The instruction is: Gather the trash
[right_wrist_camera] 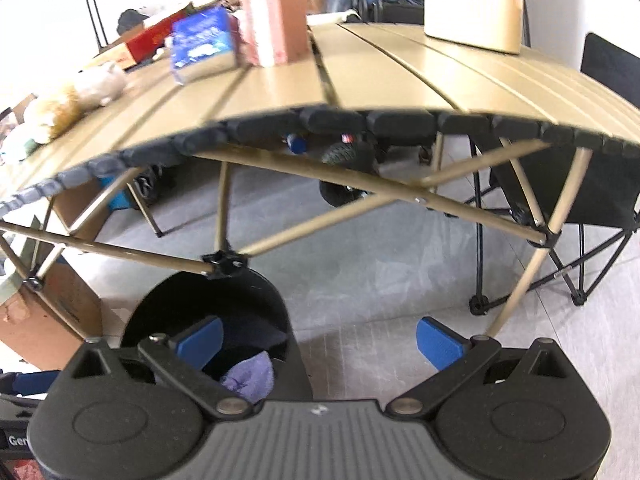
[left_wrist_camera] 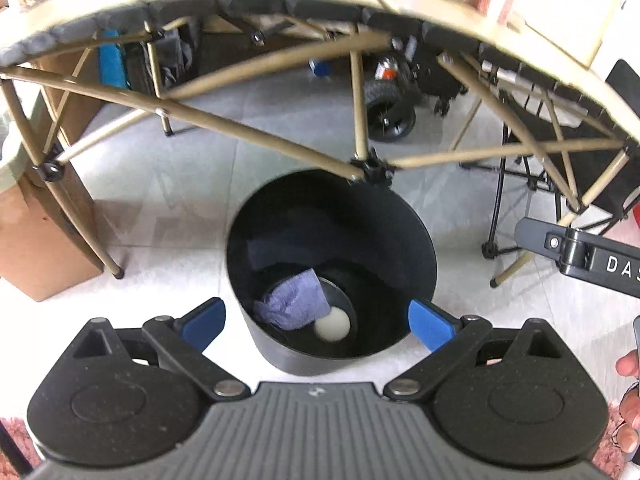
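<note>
We hold the left gripper (left_wrist_camera: 316, 320) and right gripper (right_wrist_camera: 318, 344) spread wide and empty over the bin (left_wrist_camera: 360, 216); the crumpled tissue (left_wrist_camera: 294, 304) lies at its bottom beside a ball (left_wrist_camera: 332, 328); soft, light, pinchable anywhere.

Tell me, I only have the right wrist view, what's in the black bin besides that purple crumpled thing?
Observer: The left wrist view looks straight into the black bin. A pale round ball lies on the bottom beside the purple crumpled paper.
Operator: Is my left gripper holding anything?
Observer: No. The left gripper is open and empty, above the bin's near rim.
Operator: Can you see my right gripper from there?
Observer: Only part of its black body, at the right edge, beside the bin rather than over it.
</note>
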A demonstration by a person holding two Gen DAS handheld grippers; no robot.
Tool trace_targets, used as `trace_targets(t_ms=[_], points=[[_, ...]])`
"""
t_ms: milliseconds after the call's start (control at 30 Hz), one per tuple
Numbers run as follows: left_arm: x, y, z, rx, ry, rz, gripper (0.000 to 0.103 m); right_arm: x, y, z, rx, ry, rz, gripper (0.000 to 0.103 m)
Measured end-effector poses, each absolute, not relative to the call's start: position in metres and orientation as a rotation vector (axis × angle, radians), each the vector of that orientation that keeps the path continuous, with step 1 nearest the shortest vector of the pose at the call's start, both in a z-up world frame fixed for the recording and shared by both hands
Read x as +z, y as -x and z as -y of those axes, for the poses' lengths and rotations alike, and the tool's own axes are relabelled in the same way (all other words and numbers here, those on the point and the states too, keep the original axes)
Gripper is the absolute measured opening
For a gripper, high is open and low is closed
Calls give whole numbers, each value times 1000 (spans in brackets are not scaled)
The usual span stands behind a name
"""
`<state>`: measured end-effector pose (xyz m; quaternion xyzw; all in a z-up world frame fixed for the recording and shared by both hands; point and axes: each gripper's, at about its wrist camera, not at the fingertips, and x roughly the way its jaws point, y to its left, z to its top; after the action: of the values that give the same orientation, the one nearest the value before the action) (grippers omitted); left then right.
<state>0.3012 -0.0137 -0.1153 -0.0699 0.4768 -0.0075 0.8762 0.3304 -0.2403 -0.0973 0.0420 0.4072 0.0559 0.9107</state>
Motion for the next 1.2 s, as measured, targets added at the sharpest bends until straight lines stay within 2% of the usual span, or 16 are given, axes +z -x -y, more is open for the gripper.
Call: trace_targets(t_ms=[667, 1000, 1200], points=[[-27, -254, -42, 58, 204, -576, 103, 3, -288, 218, 234, -108, -486, 103], [8, -281, -66, 141, 199, -421, 103, 26, -315, 209, 206, -48, -348, 103], [20, -310, -85, 194, 203, -388, 103, 31, -349, 210, 167, -54, -316, 103]])
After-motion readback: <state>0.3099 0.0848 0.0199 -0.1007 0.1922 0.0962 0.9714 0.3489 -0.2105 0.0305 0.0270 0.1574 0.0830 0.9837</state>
